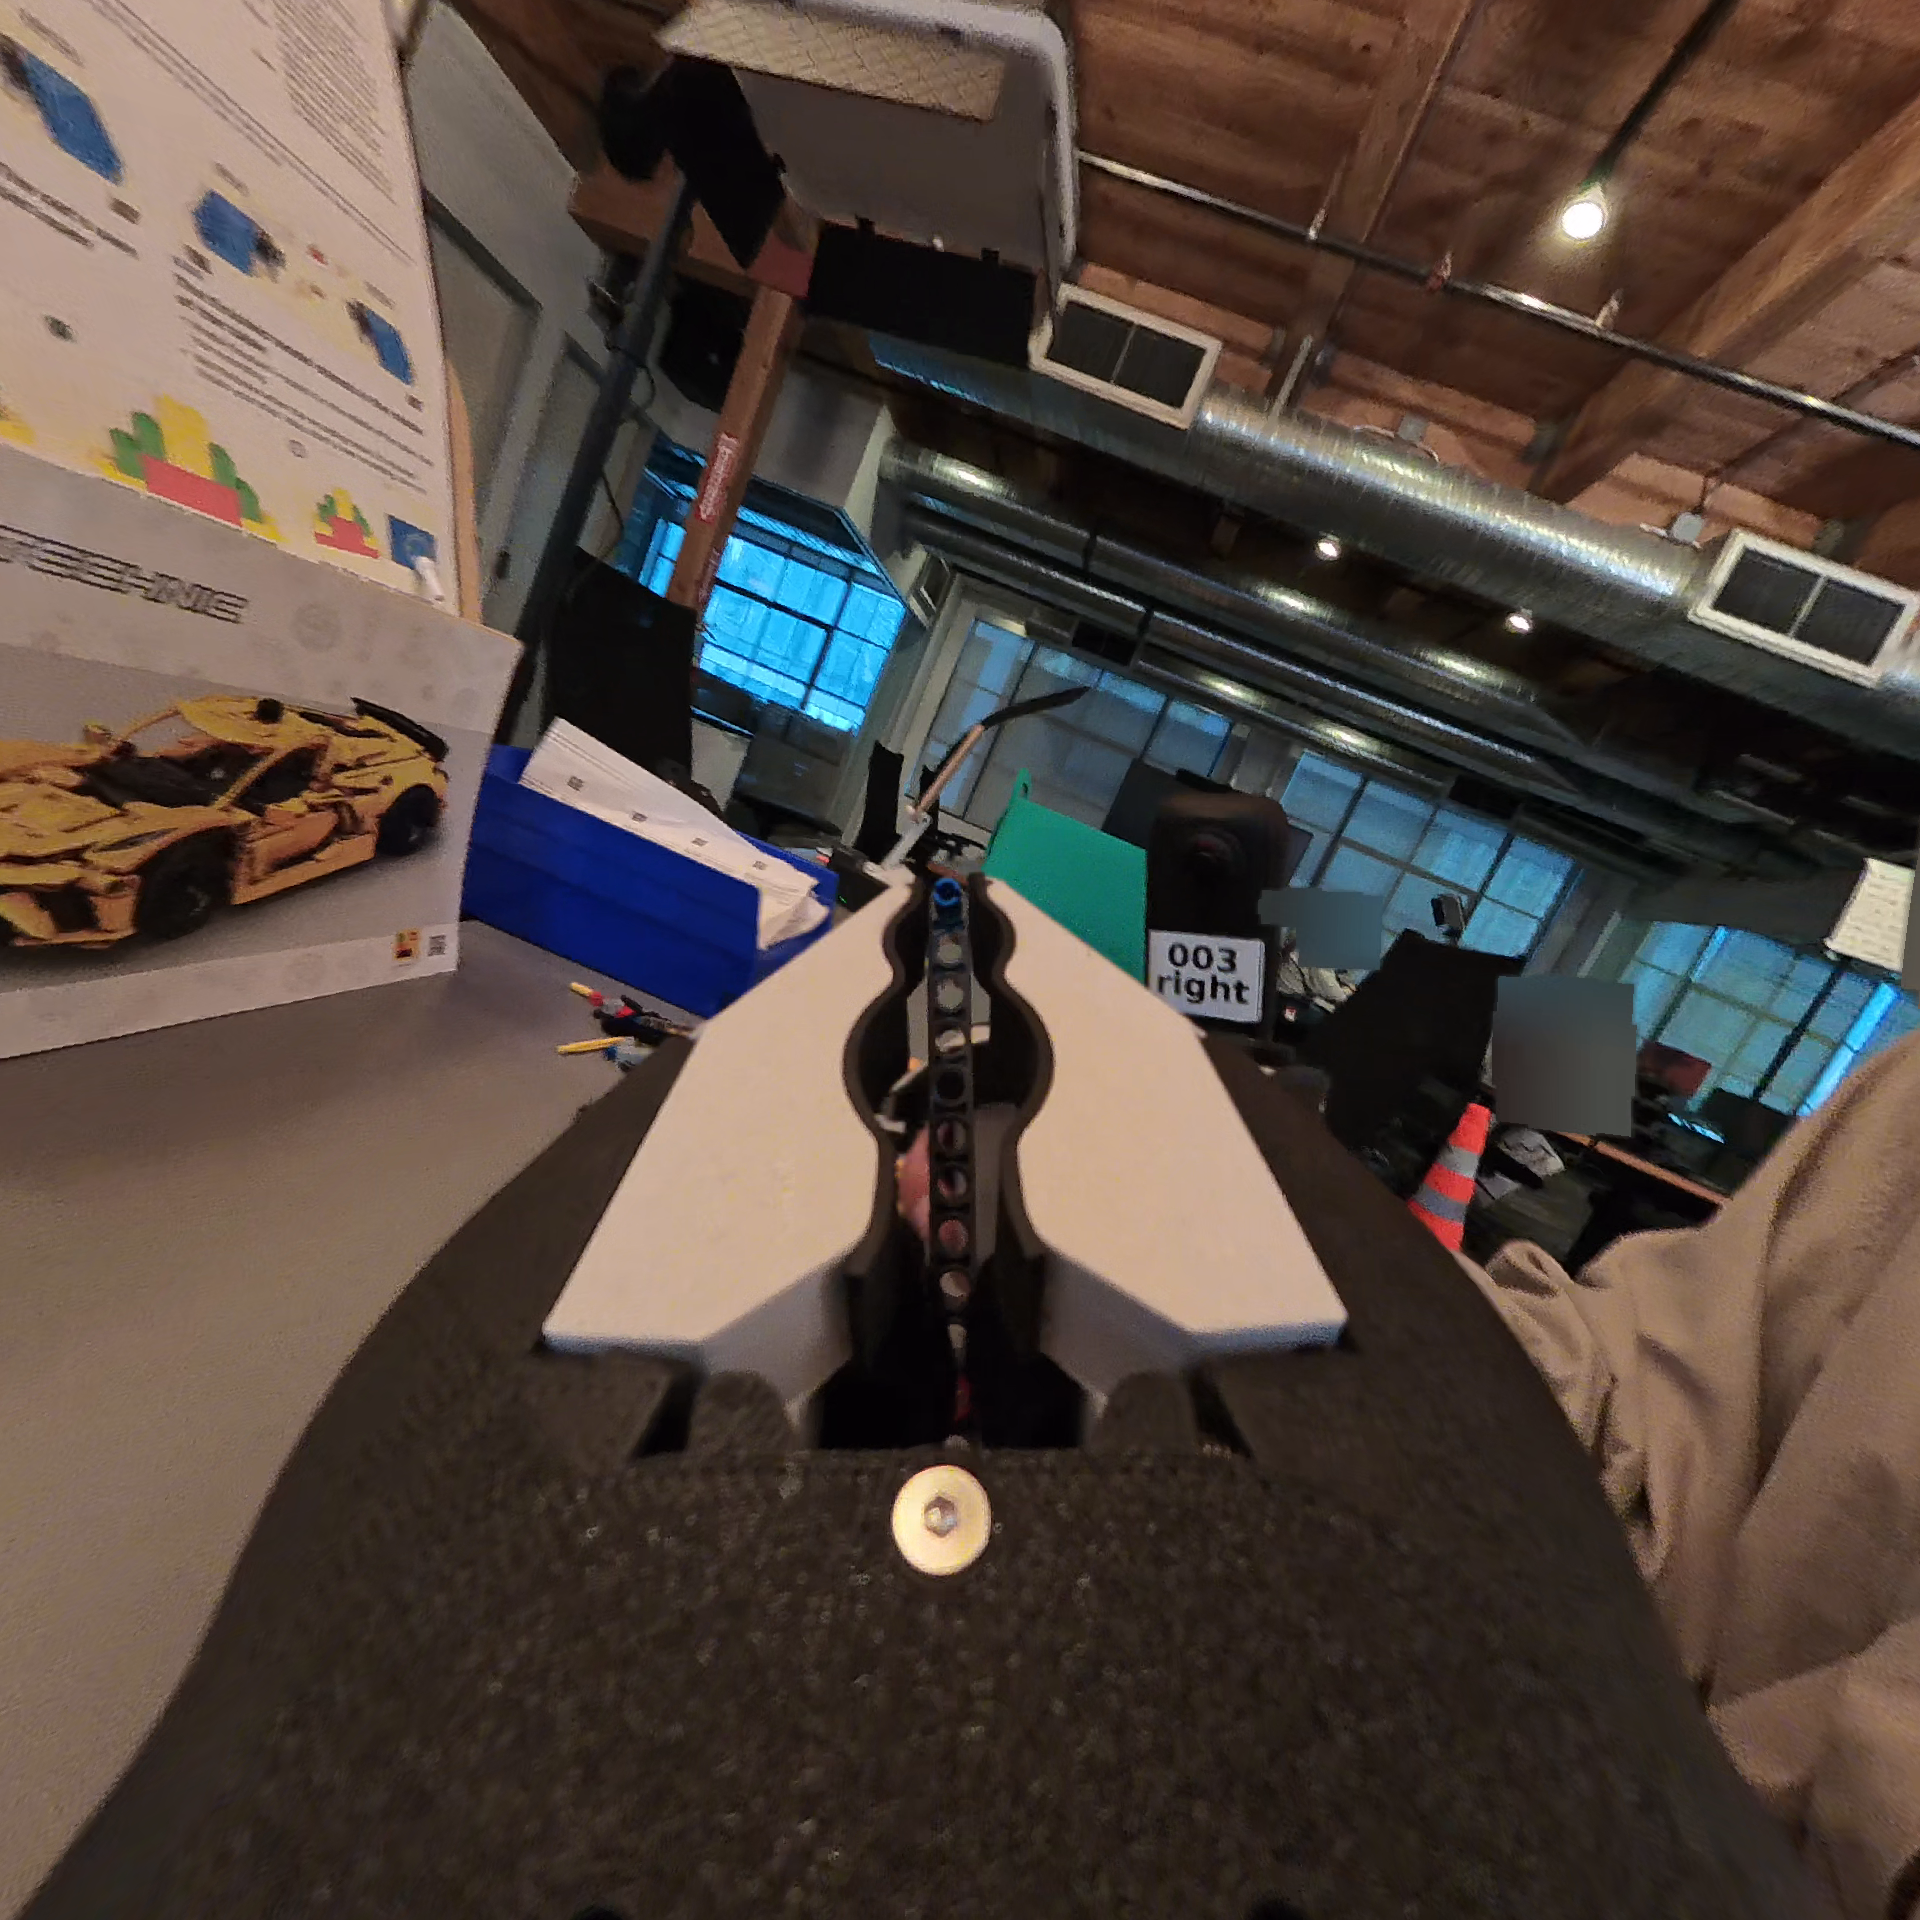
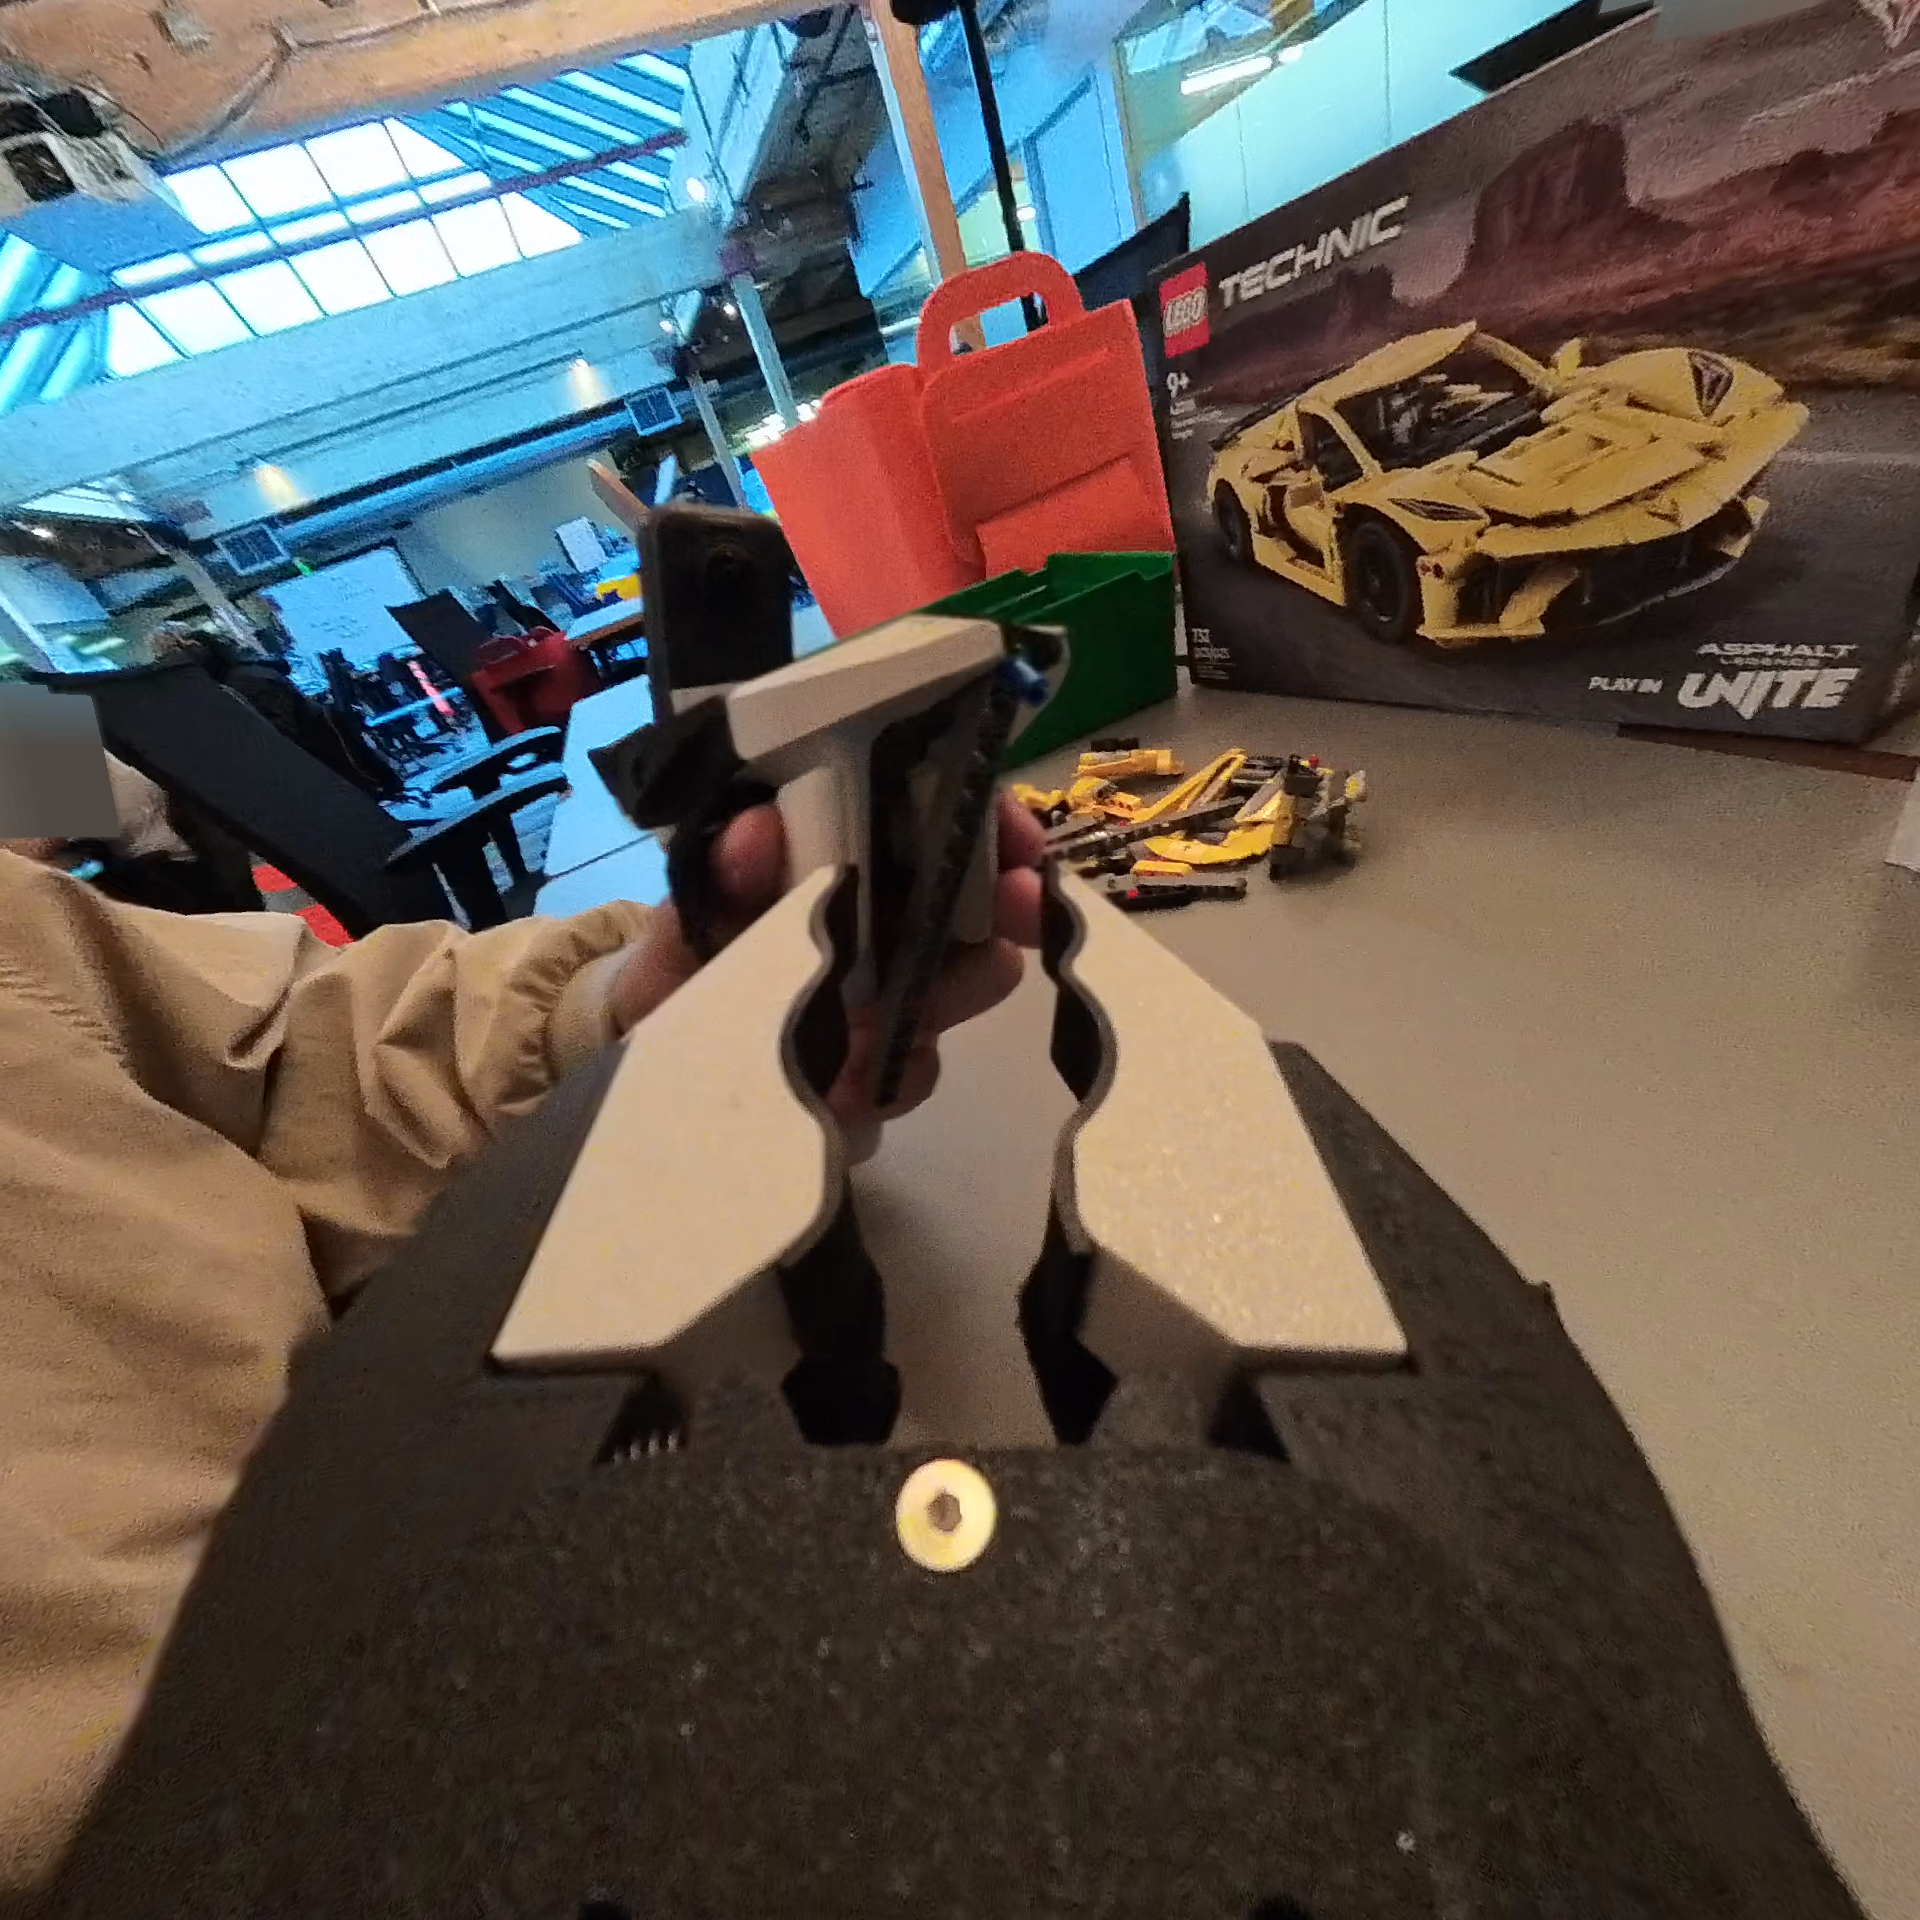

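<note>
My left gripper [image 1: 945,885] is shut on a long black beam with holes [image 1: 948,1091], which runs along the gap between its fingers. A blue pin [image 1: 943,896] sits at the beam's far end by the fingertips. In the right wrist view the left gripper [image 2: 997,665] is held in a hand [image 2: 727,862] and points up and to the right, with the beam [image 2: 925,914] and blue pin [image 2: 1023,675] in it. My right gripper [image 2: 940,894] is open and empty. Its fingertips stand on either side of the beam's lower part, apart from it.
A box picturing a yellow car [image 2: 1507,468] [image 1: 208,810] stands at the back of the grey table [image 2: 1507,1091]. A pile of yellow and black parts [image 2: 1195,821], a green bin [image 2: 1101,644] and an orange bag [image 2: 997,457] lie ahead. A blue bin with papers [image 1: 613,894] stands left.
</note>
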Action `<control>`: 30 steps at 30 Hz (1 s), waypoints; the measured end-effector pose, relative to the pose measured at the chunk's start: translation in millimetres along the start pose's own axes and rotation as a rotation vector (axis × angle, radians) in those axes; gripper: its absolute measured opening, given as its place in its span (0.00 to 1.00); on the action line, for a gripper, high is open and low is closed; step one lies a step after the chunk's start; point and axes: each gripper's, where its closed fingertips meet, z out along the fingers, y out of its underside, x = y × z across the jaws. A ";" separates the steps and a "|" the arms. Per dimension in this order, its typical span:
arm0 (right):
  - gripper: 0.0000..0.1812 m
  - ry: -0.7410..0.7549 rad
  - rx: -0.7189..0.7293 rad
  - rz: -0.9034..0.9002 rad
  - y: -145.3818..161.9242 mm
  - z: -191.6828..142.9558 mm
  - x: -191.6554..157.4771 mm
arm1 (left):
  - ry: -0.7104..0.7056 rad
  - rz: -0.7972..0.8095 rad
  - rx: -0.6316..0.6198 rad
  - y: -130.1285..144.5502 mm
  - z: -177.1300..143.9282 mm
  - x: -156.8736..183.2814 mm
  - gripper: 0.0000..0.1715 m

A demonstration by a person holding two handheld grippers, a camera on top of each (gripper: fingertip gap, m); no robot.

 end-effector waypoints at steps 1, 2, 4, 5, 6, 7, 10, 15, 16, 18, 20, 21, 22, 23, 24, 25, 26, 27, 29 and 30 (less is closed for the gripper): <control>0.16 0.033 -0.019 -0.015 3.8 1.9 4.2 | 0.023 -0.003 -0.013 4.0 2.9 5.2 0.04; 0.15 0.037 -0.028 -0.025 5.9 3.2 4.5 | 0.042 -0.008 -0.021 7.0 5.4 9.9 0.04; 0.05 0.002 -0.003 -0.009 1.0 0.3 2.0 | 0.080 -0.016 -0.044 11.9 8.0 17.2 0.04; 0.05 -0.018 0.005 -0.008 -0.7 -2.2 1.9 | 0.093 -0.022 -0.047 11.7 8.0 19.0 0.05; 0.05 -0.043 0.007 -0.001 -1.8 -4.4 1.4 | 0.101 -0.029 -0.052 10.7 6.8 19.1 0.05; 0.05 -0.070 0.016 0.029 -4.1 -6.9 1.5 | 0.112 -0.037 -0.069 10.5 4.6 18.3 0.05; 0.04 -0.196 0.128 0.209 -22.3 -18.9 1.5 | 0.118 -0.124 -0.131 11.9 -1.5 8.6 0.11; 0.04 -0.369 0.247 0.246 -43.1 -35.8 -16.1 | 0.359 -0.459 -0.248 31.4 -1.2 32.3 0.14; 0.04 -0.390 0.244 0.234 -43.0 -35.8 -21.0 | 0.437 -0.535 -0.262 32.5 -2.4 42.4 0.14; 0.04 -0.411 0.236 0.215 -42.0 -34.4 -27.7 | 0.525 -0.612 -0.290 36.7 -3.8 55.5 0.13; 0.04 -0.423 0.223 0.208 -40.0 -33.4 -30.7 | 0.539 -0.588 -0.301 40.2 -3.7 59.9 0.06; 0.04 -0.413 0.228 0.219 -41.0 -33.6 -28.2 | 0.513 -0.559 -0.289 39.0 -2.7 56.9 0.05; 0.05 -0.375 0.228 0.216 -40.9 -32.9 -21.7 | 0.463 -0.498 -0.284 39.8 -1.4 50.4 0.05; 0.06 -0.321 0.226 0.199 -40.1 -32.4 -13.4 | 0.403 -0.416 -0.292 42.3 -1.1 42.4 0.05; 0.10 -0.268 0.237 0.184 -41.2 -33.2 -4.9 | 0.336 -0.317 -0.306 45.2 -1.4 33.0 0.05; 0.15 -0.221 0.246 0.169 -42.5 -34.9 3.1 | 0.262 -0.209 -0.310 46.0 -1.9 22.5 0.05; 0.15 -0.189 0.239 0.151 -41.6 -36.2 9.1 | 0.201 -0.108 -0.300 44.1 -3.0 14.3 0.05; 0.15 -0.169 0.216 0.135 -38.7 -36.4 12.7 | 0.165 -0.036 -0.299 42.6 -4.1 10.4 0.05; 0.16 -0.181 0.202 0.141 -37.6 -36.8 12.8 | 0.134 0.040 -0.323 44.2 -4.4 8.2 0.05; 0.16 -0.205 0.213 0.154 -39.6 -37.6 10.5 | 0.137 0.055 -0.327 45.5 -3.9 9.5 0.05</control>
